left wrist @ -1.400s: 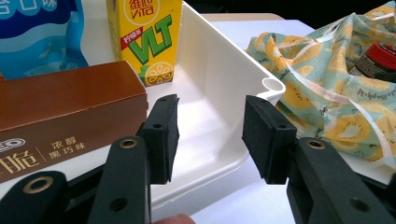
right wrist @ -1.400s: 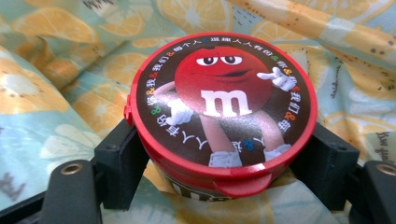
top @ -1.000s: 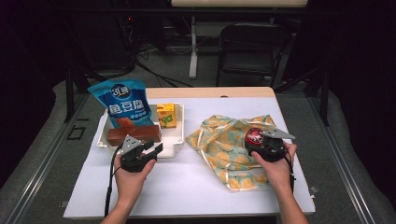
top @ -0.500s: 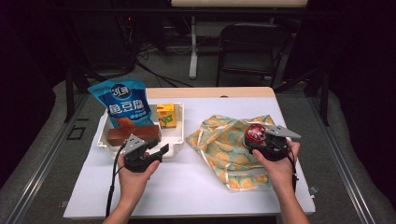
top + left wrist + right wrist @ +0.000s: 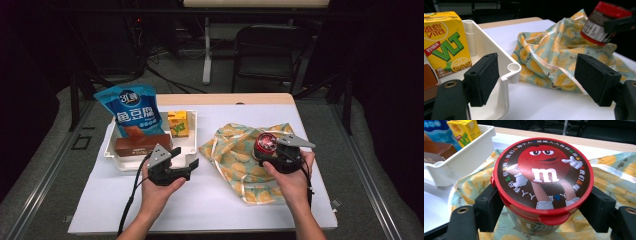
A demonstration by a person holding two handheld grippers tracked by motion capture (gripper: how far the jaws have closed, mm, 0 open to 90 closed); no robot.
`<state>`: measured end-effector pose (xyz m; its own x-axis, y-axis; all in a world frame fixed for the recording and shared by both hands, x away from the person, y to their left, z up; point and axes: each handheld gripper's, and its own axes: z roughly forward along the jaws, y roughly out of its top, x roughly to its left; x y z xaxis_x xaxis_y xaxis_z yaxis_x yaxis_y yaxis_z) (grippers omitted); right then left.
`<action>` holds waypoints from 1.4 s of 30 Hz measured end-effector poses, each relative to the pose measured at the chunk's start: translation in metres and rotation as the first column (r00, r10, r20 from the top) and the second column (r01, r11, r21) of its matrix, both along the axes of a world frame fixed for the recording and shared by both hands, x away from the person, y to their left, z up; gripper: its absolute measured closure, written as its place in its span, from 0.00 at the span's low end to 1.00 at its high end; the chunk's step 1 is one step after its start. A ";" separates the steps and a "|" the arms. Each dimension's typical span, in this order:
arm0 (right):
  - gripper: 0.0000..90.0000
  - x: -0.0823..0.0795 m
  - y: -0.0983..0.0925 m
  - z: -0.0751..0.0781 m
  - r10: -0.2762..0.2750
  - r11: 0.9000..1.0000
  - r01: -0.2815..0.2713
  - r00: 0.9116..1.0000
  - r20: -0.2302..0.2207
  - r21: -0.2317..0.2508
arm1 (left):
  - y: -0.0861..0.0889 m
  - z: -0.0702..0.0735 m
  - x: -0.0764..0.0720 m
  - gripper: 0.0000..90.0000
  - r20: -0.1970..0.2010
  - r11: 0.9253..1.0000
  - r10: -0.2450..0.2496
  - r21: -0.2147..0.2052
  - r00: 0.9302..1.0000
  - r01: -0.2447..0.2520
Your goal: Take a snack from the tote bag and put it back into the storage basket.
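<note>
At the left, a white tray (image 5: 111, 150) holds a blue snack bag (image 5: 131, 110), a brown box (image 5: 141, 145) and a yellow drink carton (image 5: 178, 123). Just beside the tray's near corner, the left gripper (image 5: 186, 156) has just been opening its jaws, with nothing between them. Further right, the right gripper (image 5: 261, 156) clamps a red candy tub (image 5: 265, 144) above the lemon-print cloth bag (image 5: 239, 160).
</note>
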<state>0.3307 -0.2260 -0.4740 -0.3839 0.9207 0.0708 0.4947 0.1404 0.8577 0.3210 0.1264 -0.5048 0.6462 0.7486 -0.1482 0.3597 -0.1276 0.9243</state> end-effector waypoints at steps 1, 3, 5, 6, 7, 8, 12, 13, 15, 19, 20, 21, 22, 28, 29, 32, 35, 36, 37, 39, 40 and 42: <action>0.28 -0.001 0.002 0.001 0.002 1.000 -0.002 1.000 0.004 0.003 | -0.003 0.000 0.001 0.18 -0.003 1.000 -0.006 -0.002 1.000 0.006; 0.28 -0.002 0.007 0.001 0.014 1.000 -0.014 1.000 0.006 0.003 | -0.009 0.001 0.000 0.17 0.004 1.000 -0.017 0.007 1.000 0.017; 0.28 -0.004 0.011 0.002 0.022 1.000 -0.022 1.000 0.004 0.002 | -0.015 0.001 -0.001 0.16 0.007 0.999 -0.041 0.009 0.999 0.041; 0.28 -0.004 0.013 0.002 0.023 1.000 -0.023 1.000 0.006 0.008 | -0.018 0.001 -0.002 0.16 0.009 0.999 -0.045 0.008 0.999 0.045; 0.28 -0.004 0.015 0.002 0.027 1.000 -0.028 1.000 0.003 0.012 | -0.021 0.001 -0.003 0.16 0.006 0.998 -0.056 0.009 0.998 0.056; 0.28 -0.005 0.018 0.003 0.031 0.999 -0.031 1.000 0.003 0.013 | -0.024 0.000 -0.003 0.15 0.004 0.998 -0.062 0.009 0.998 0.062; 0.28 -0.007 0.026 0.004 0.047 0.999 -0.047 0.999 -0.004 0.016 | -0.036 -0.003 -0.005 0.12 -0.007 0.995 -0.095 0.021 0.995 0.095; 0.28 -0.008 0.029 0.004 0.051 0.999 -0.051 0.999 -0.002 0.018 | -0.039 -0.003 -0.005 0.11 -0.006 0.994 -0.102 0.027 0.995 0.102; 0.28 -0.010 0.032 0.006 0.057 0.998 -0.057 0.998 -0.004 0.013 | -0.045 -0.004 -0.006 0.08 -0.005 0.993 -0.111 0.031 0.994 0.111; 0.28 -0.013 0.039 0.008 0.073 0.997 -0.073 0.997 -0.010 0.019 | -0.058 -0.004 -0.008 0.08 0.004 0.990 -0.137 0.048 0.991 0.136; 0.28 -0.013 0.041 0.008 0.077 0.997 -0.077 0.997 -0.012 0.019 | -0.061 -0.005 -0.008 0.08 0.005 0.988 -0.147 0.050 0.989 0.146; 0.28 -0.014 0.042 0.008 0.083 0.996 -0.082 0.997 -0.011 0.023 | -0.064 -0.005 -0.009 0.08 0.010 0.987 -0.150 0.051 0.989 0.149; 0.28 -0.014 0.044 0.008 0.081 0.996 -0.081 0.997 -0.010 0.023 | -0.068 -0.006 -0.010 0.08 0.014 0.986 -0.159 0.060 0.987 0.157; 0.28 -0.018 0.050 0.011 0.097 0.995 -0.097 0.995 -0.008 0.024 | -0.088 -0.010 -0.013 0.10 0.032 0.976 -0.202 0.090 0.979 0.198; 0.28 -0.019 0.051 0.012 0.101 0.995 -0.101 0.995 -0.010 0.019 | -0.092 -0.011 -0.014 0.11 0.045 0.980 -0.182 0.094 0.982 0.177; 0.28 -0.020 0.055 0.011 0.110 0.994 -0.110 0.994 -0.016 0.019 | -0.100 -0.010 -0.013 0.12 0.055 0.979 -0.184 0.097 0.981 0.178; 0.28 -0.022 0.059 0.011 0.120 0.993 -0.120 0.993 -0.020 0.016 | -0.104 -0.009 -0.010 0.13 0.061 0.975 -0.204 0.097 0.977 0.198; 0.28 -0.022 0.060 0.012 0.122 0.993 -0.121 0.992 -0.023 0.013 | -0.106 -0.009 -0.009 0.13 0.062 0.976 -0.203 0.094 0.977 0.196; 0.28 -0.023 0.062 0.011 0.125 0.992 -0.125 0.992 -0.022 0.012 | -0.106 -0.008 -0.008 0.14 0.058 0.974 -0.208 0.098 0.976 0.202; 0.28 -0.024 0.064 0.012 0.133 0.991 -0.133 0.991 -0.022 0.006 | -0.110 -0.009 -0.007 0.15 0.070 0.977 -0.200 0.096 0.977 0.193; 0.28 -0.024 0.065 0.011 0.131 0.991 -0.131 0.991 -0.019 0.012 | -0.111 -0.009 -0.006 0.15 0.070 0.974 -0.210 0.099 0.975 0.203; 0.28 -0.025 0.066 0.012 0.134 0.991 -0.134 0.991 -0.024 0.006 | -0.113 -0.009 -0.006 0.16 0.073 0.974 -0.210 0.105 0.975 0.202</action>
